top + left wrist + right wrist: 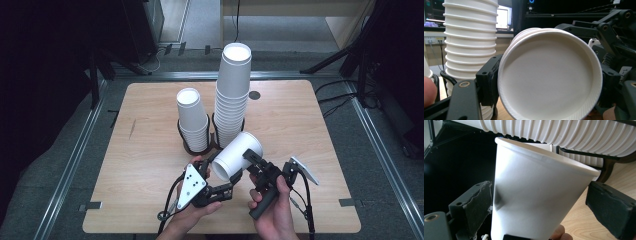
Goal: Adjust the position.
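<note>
A white paper cup [239, 154] lies on its side in the air above the table's front, between my two grippers. Its base faces the left gripper's camera, and its mouth points toward the cup stacks. My left gripper [212, 169] is shut on the base end; in the left gripper view its left pad [489, 81] presses the cup [549, 75], and the other jaw is hidden behind it. My right gripper [251, 164] straddles the cup's wall [534, 190]. Its left pad [475, 206] sits at the wall, while the right pad [611, 207] stands off it with a gap.
Two stacks of white cups stand in black holders mid-table: a short one [192, 120] and a tall one [232, 90] right behind the held cup. The wooden table [310, 125] has bare room on both sides. Cables trail from both grippers at the front edge.
</note>
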`<move>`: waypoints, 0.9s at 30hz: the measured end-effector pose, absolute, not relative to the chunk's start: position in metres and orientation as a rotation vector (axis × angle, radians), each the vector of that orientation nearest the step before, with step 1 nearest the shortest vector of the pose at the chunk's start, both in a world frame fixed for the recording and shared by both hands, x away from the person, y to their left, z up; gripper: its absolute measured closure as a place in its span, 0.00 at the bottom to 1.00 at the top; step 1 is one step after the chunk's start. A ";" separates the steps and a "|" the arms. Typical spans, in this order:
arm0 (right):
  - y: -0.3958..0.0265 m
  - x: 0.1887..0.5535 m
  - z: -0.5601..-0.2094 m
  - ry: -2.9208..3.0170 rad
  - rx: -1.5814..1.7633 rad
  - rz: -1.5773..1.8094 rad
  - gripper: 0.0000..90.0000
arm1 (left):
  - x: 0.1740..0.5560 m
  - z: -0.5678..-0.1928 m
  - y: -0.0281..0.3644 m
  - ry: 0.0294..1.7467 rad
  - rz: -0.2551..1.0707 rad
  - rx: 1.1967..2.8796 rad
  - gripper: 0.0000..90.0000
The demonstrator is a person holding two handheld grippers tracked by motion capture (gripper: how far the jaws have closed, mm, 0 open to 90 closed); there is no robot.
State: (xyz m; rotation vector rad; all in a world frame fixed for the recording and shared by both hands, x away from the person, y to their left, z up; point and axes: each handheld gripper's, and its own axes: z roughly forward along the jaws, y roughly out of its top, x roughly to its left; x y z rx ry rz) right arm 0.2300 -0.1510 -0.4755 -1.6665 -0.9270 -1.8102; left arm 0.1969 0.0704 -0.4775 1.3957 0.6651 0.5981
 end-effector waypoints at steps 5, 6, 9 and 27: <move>-0.151 0.231 -0.478 -0.918 -1.660 -1.779 0.07 | 0.195 -0.479 0.067 0.657 0.611 1.406 0.27; -0.151 0.231 -0.479 -0.906 -1.659 -1.779 0.06 | 0.194 -0.479 0.066 0.656 0.605 1.407 0.27; -0.151 0.232 -0.479 -0.901 -1.658 -1.770 0.05 | 0.194 -0.479 0.065 0.653 0.601 1.414 0.27; -0.149 0.232 -0.487 -0.897 -1.631 -1.808 0.14 | 0.194 -0.484 0.060 0.652 0.538 1.456 0.24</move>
